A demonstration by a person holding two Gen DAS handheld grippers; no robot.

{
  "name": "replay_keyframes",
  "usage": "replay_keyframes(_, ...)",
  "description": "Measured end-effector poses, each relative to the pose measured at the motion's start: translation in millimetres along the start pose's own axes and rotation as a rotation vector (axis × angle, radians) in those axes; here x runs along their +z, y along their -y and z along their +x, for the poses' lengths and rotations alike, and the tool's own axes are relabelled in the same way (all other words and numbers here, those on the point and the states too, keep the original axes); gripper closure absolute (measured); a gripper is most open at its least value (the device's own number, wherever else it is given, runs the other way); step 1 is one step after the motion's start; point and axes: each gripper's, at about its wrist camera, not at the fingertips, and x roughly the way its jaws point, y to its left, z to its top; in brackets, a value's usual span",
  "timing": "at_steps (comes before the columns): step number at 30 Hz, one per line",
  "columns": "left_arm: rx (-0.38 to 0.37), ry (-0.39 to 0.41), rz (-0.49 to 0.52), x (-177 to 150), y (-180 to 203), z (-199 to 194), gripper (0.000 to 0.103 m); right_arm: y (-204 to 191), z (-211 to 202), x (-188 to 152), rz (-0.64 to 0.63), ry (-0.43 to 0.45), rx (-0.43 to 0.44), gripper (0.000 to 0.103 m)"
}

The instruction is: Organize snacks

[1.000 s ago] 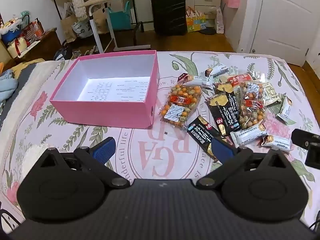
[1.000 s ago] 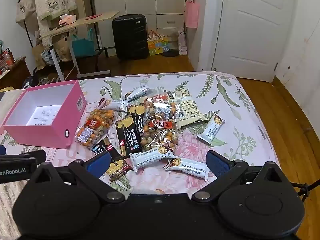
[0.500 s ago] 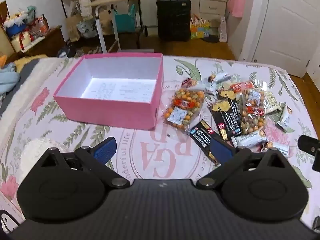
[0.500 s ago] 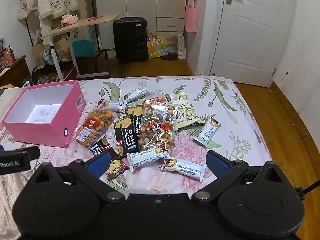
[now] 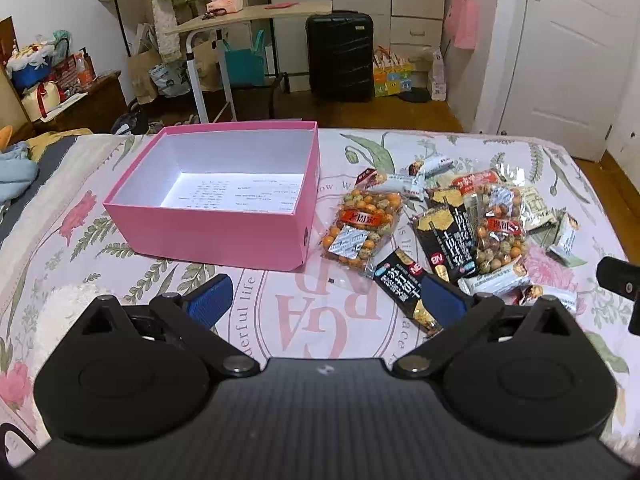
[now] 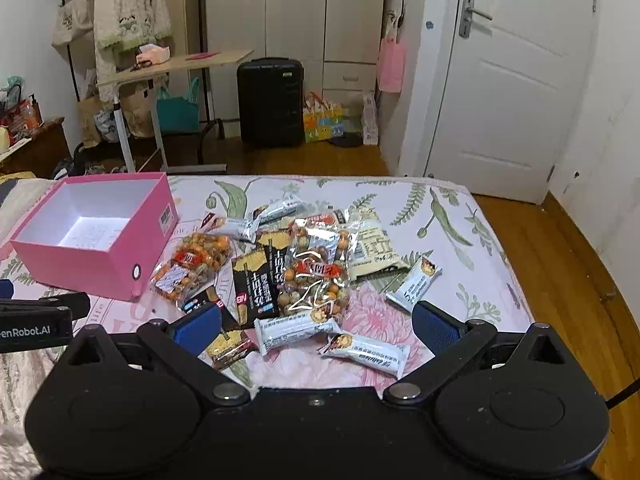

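both sets of jaws are standing spread wide and gripping nothing, hovering above the bed. between the right gripper jaws two white bars are lying close together with a black wrapper just inside the left pad, so a closing pinch is risking catching two packets at once or clipping a corner only. just beyond them a clear nut bag is resting on top of the black packets; its slick film is likely slipping or dragging its neighbours. the left gripper is hanging over bare bedsheet, with a black bar lying against its right pad, at risk of being nudged. farther out, ahead of the left jaws, the pink box is sitting empty; on the soft bedding it is probably shifting if bumped, and a drop from high up is risking a miss.
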Motion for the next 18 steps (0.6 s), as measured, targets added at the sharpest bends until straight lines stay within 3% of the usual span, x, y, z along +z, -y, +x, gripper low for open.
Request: replay_keyframes(18, 0.017, 0.023, 0.014, -2, 1, 1, 0.000, 10, 12, -3, 0.022, -0.027, -0.033, 0.000)
